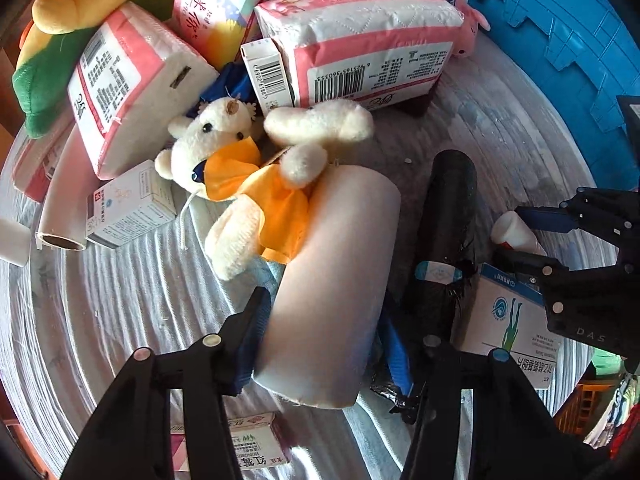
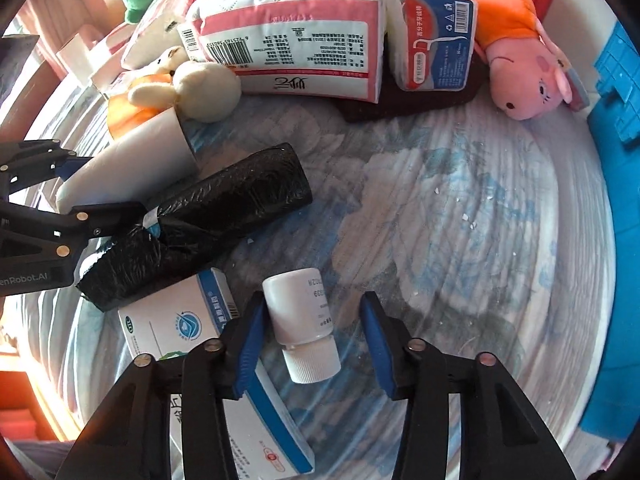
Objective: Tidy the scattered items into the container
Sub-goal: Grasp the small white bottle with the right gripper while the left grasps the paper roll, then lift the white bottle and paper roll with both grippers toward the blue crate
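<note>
Lying on the pale striped bed cover (image 1: 132, 288) is a heap of things, with a blue container (image 1: 568, 28) off at the right edge. Far left sits a yellow and green soft toy (image 1: 60, 40). Next come pink tissue packs (image 1: 128, 88), and a small white teddy bear (image 1: 224, 152) in an orange cloth.

The left gripper (image 1: 324, 340) points steeply down and holds a white paper roll (image 1: 332, 276). Its left pad presses the roll's side; the right pad is hidden behind the roll, so that side cannot be seen. The roll lies on its side, its long way running from the teddy bear down toward the camera (one flat end is close to the lens).

Just right of it lies a black bag roll (image 2: 224, 216). Its long way runs from low left up to the right in the right wrist view. A white and blue box (image 2: 180, 320) lies beside its lower end.

The right gripper (image 2: 312, 336) also points down, and its tongs are narrow around a small white bottle (image 2: 300, 320). The left pad touches the bottle; the right pad stands a little apart. The bottle lies on the cover, its ribbed cap toward the camera and its bottom pointing away.

Farther right, at the back, a dental floss box (image 2: 436, 36) leans by a pink pig toy (image 2: 528, 76).
</note>
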Demonstrator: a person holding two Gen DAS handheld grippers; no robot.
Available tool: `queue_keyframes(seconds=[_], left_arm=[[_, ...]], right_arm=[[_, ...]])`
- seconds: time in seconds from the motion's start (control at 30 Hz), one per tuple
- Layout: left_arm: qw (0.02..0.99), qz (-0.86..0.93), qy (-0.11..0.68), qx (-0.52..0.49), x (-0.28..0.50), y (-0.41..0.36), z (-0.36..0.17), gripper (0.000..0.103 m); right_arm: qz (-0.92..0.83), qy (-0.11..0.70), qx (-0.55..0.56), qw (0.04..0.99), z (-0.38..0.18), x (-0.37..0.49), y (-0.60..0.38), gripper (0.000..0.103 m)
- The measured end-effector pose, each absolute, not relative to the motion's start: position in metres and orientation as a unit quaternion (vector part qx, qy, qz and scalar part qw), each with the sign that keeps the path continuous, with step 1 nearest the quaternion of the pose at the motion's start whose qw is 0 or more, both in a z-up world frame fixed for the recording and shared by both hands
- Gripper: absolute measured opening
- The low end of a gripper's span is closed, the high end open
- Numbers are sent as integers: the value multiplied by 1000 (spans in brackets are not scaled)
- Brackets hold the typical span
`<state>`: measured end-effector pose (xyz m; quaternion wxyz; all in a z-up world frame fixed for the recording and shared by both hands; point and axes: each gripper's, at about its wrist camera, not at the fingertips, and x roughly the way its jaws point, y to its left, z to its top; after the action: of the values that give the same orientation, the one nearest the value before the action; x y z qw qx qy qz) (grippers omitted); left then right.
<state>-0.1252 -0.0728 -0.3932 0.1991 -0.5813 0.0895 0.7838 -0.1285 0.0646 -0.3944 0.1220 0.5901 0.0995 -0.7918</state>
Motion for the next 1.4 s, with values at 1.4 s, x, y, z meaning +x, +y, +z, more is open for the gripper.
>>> queue_keyframes(seconds=[1.4], left_arm=[[198, 849, 58, -487, -107, -102, -270, 45]], right_arm=[[-856, 49, 500, 118, -275, -102, 93, 27]])
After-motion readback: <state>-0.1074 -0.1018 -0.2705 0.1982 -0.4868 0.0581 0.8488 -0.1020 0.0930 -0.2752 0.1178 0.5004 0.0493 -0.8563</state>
